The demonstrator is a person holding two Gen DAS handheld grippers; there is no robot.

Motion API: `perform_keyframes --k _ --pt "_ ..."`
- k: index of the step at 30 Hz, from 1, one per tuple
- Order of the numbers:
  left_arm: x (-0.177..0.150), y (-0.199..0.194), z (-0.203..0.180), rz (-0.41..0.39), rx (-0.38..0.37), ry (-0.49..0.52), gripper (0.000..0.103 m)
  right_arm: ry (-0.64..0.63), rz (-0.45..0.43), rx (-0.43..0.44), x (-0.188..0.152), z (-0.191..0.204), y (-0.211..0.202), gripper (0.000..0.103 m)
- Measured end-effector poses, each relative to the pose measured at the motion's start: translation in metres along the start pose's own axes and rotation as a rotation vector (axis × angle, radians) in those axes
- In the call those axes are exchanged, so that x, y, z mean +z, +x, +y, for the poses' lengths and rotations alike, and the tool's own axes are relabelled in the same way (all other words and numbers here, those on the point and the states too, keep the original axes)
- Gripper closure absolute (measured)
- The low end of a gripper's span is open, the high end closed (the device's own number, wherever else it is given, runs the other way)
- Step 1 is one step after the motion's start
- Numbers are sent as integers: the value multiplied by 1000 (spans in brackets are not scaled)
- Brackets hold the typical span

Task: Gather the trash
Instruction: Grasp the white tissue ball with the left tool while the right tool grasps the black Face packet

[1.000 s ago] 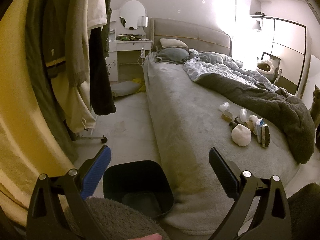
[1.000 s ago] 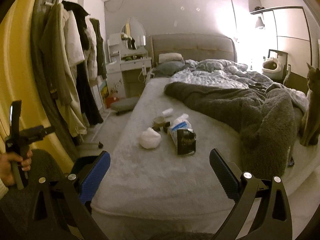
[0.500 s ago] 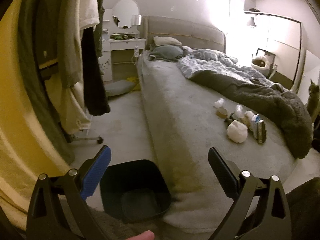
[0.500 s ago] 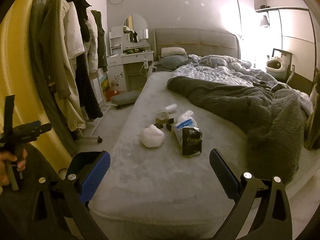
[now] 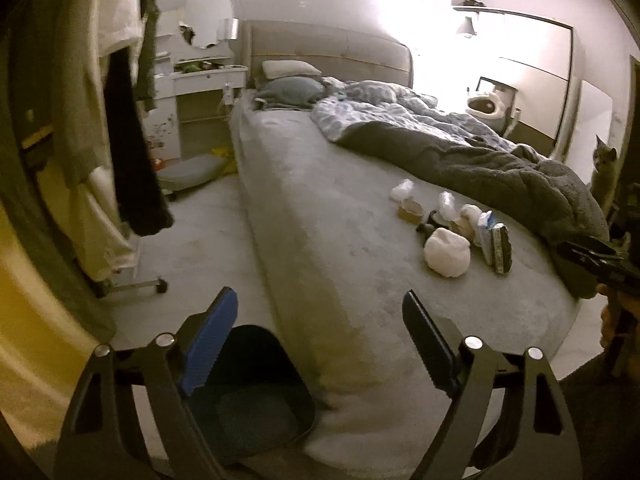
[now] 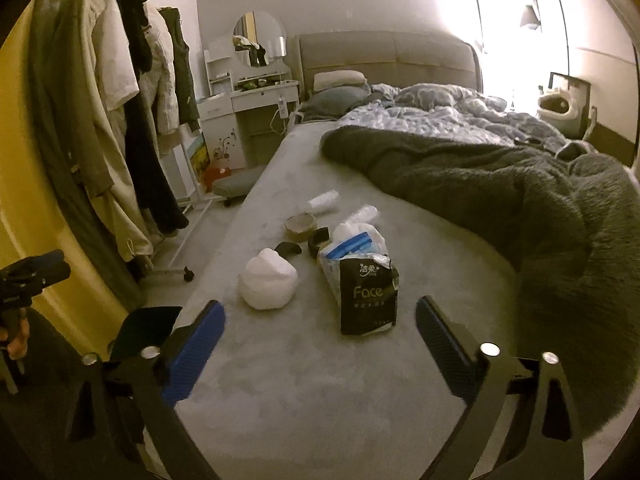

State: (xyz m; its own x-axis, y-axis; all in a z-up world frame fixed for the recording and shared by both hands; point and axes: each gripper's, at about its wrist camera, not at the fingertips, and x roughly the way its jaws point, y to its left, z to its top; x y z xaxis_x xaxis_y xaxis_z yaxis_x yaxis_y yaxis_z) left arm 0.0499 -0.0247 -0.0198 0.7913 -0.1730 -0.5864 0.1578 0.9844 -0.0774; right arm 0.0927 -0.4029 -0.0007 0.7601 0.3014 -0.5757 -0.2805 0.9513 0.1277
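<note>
Left wrist view alone reveals the bin's [image 5: 256, 392] inside and a cat [image 5: 604, 168]. "Face" lettering on the black packet [image 6: 368, 296] is seen only from the right wrist. Both the left gripper [image 5: 320, 328] and the right gripper [image 6: 320, 336] are held spread, empty.

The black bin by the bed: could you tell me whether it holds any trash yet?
Empty, as far as visible: the black bin shows a bare floor inside; the left tool hides its near corner.

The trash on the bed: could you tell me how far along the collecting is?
Done: nothing; the black bin looks empty. In hand: nothing; the left gripper and right gripper are open. Left: white wad, black packet and other scraps on the bed.
</note>
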Motion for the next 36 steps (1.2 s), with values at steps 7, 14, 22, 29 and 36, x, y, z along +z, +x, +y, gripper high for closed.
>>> perform_keyframes --k 7,14,22,29,36 --pt "12 44 -13 33 -115 89 35 46 58 7 6 -25 38 26" --pt "15 85 -37 82 -260 172 46 33 133 15 5 -35 73 28" --pt "17 121 -69 112 -354 245 46 26 177 33 8 -46 104 28" --pt "21 152 -94 146 -420 284 46 56 198 48 11 -58 117 30" --pt "25 171 -114 158 -438 288 46 77 212 115 11 -67 123 49"
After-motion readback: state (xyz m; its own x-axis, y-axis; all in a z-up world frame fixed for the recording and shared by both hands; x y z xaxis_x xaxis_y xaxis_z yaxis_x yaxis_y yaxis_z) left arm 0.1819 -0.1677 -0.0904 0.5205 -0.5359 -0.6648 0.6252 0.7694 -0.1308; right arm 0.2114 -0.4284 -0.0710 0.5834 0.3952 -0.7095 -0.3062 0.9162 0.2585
